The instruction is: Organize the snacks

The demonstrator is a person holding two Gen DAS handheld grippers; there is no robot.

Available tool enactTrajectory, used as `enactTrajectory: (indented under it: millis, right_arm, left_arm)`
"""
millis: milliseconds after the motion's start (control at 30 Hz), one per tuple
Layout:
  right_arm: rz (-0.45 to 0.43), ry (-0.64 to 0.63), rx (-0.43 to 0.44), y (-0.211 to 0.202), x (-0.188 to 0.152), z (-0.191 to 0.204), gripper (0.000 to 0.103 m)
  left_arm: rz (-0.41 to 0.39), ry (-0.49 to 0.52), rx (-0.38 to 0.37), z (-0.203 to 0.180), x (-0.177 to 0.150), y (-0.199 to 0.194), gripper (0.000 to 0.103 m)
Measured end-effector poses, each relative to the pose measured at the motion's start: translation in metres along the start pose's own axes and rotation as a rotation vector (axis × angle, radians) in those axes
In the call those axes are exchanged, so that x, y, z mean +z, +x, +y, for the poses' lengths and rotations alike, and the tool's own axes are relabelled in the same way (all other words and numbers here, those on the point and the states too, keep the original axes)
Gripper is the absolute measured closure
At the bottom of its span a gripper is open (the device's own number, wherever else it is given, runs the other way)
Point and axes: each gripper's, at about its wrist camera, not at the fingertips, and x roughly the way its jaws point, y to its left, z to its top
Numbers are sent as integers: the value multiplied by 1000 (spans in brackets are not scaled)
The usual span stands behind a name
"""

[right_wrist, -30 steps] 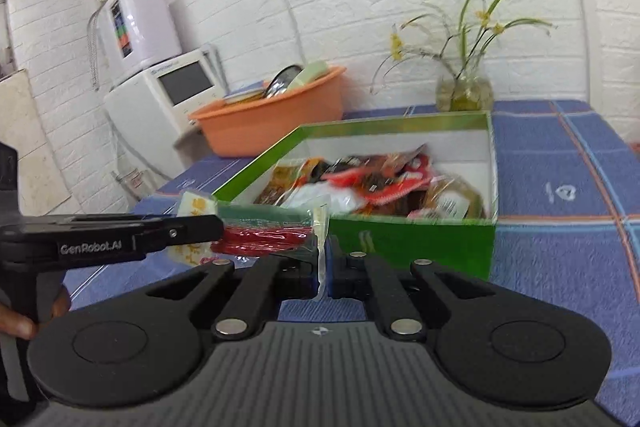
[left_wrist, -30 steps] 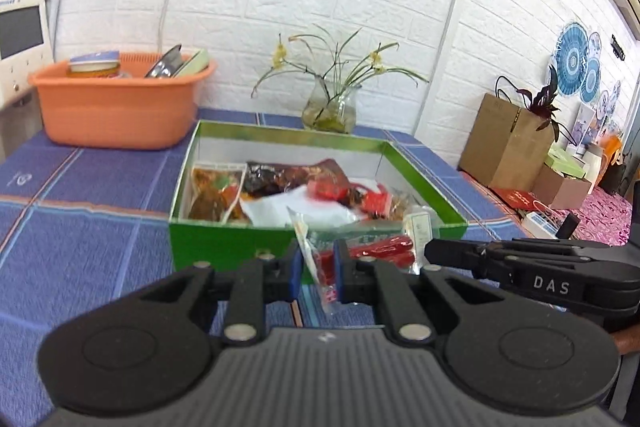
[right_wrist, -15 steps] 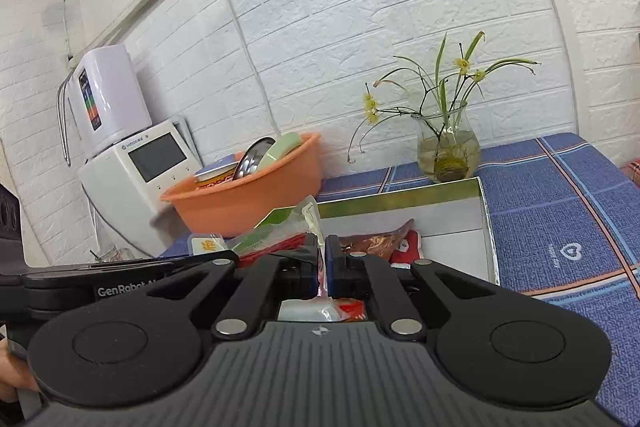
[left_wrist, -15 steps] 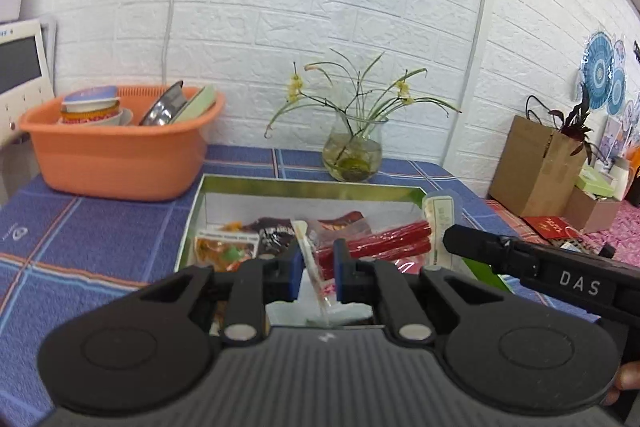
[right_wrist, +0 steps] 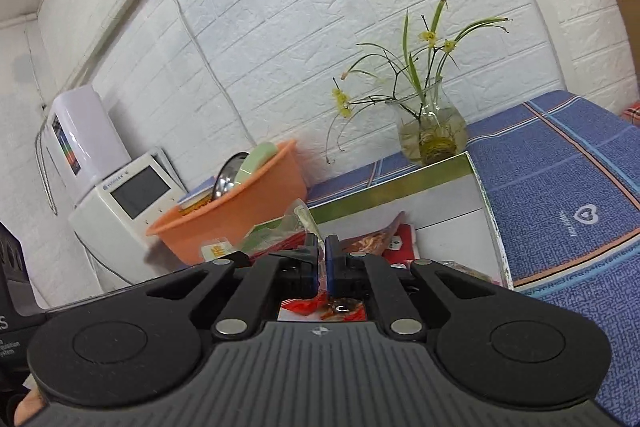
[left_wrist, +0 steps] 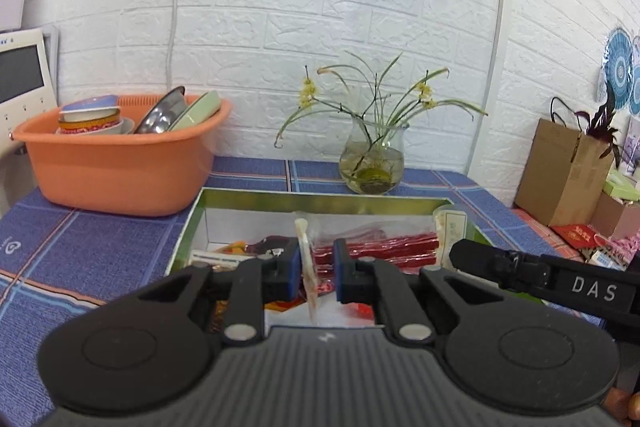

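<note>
Between both grippers, over the green box — snack packet stretched crosswise: left gripper fingers parted, slack around one end; right gripper clenched on the other. Box directly below — release drops it in.

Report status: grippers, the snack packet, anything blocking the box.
Left gripper open, packet edge loose between its fingers. Right gripper shut on the red-stick snack packet, over the green box. Nothing blocking; box holds other snacks.
</note>
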Motion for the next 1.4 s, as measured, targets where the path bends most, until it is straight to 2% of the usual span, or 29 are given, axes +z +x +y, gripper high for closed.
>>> enactTrajectory:
  millis: [167,300,333,367,400,433,467,500,533,567,700,800,967,1033,1067,1133,1167,1267,1400]
  right_arm:
    - [5,-21,-28,4,-4,0,95]
    - [-18,-59,-73,5,-6,3,94]
    - [-26,-71,-91,6,-6,3,88]
    - [-34,-83,-107,5,-6,5,79]
    - [-44,-94,-122,5,-7,6,76]
    - [-63,-106,-138,5,-7,7,66]
    - [-78,-117,-153,5,-7,8,46]
    - [-85,-127,-168,4,-6,8,31]
    - [-91,-136,-184,4,-6,9,8]
    - [-104,-143,-201,3,-5,9,0]
    - [-132,-170,-232,-2,-1,11,0]
    - [-140,-181,-265,-5,2,16,0]
    - [-133,-249,-409,-10,7,31,0]
    - [-148,-255,-423,-16,9,36,0]
    - [-140,-251,-436,-19,11,38,0]
    - [-109,-228,-472,-27,16,43,0]
    - [-99,-200,-481,-34,17,45,0]
    - [-95,-165,-420,-59,19,49,0]
    - [-52,-244,-423,-86,14,69,0]
  left_arm:
    - [8,-10,4,0,-4,8,96]
    - [-8,12,40,-3,-8,11,89]
    - [-18,18,50,-5,-9,12,88]
    - [-23,28,63,-7,-10,12,88]
    - [-27,40,76,-9,-11,13,87]
    - [-29,52,84,-10,-11,13,84]
    - [-33,60,90,-11,-12,13,72]
    - [-40,66,98,-12,-12,12,60]
    - [-48,76,113,-13,-12,11,60]
    - [-49,92,133,-14,-11,10,60]
    - [-54,71,145,-10,-7,3,49]
    - [-50,70,184,-11,-3,-5,44]
    - [-46,71,229,-13,2,-27,36]
    - [-49,69,226,-13,1,-39,33]
    - [-53,69,235,-12,1,-45,28]
    - [-46,73,264,-12,0,-58,12]
    - [-45,82,275,-12,1,-64,0]
    - [-79,78,276,-9,-4,-89,0]
    - [-27,16,250,-2,-18,-116,0]
